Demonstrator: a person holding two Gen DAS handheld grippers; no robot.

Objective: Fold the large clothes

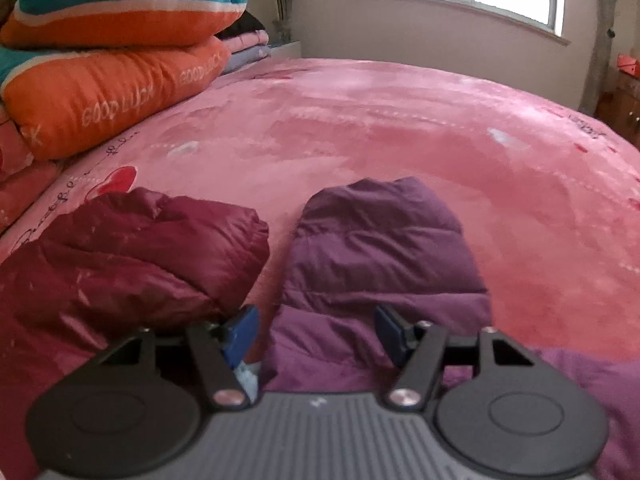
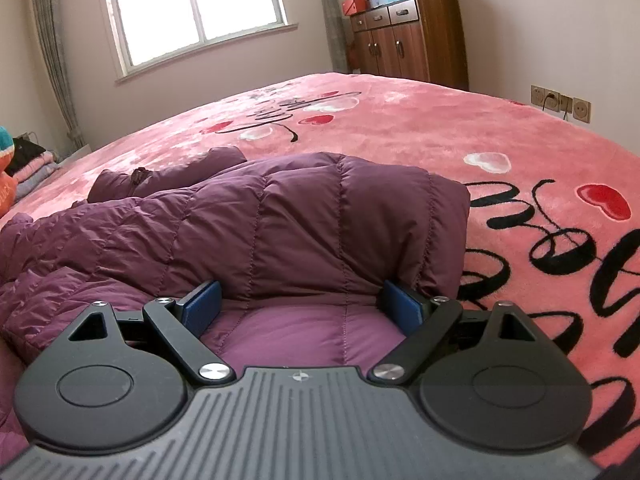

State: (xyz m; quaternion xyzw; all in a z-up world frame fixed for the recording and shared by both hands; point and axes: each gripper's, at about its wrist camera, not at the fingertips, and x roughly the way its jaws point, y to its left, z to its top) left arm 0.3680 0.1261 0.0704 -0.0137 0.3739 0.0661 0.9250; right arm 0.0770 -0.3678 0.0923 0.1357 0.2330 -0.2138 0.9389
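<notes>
Purple puffer jacket [image 2: 280, 220] on pink bedspread [image 2: 420, 128], left hand-held gripper [image 1: 316, 332] apparently empty, right hand-held gripper [image 2: 302, 300] agape over it

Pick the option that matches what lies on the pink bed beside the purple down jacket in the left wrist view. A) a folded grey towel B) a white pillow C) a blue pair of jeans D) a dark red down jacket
D: a dark red down jacket lies bunched on the pink bedspread, left of the purple down jacket, with a strip of bedspread showing between them.
</notes>
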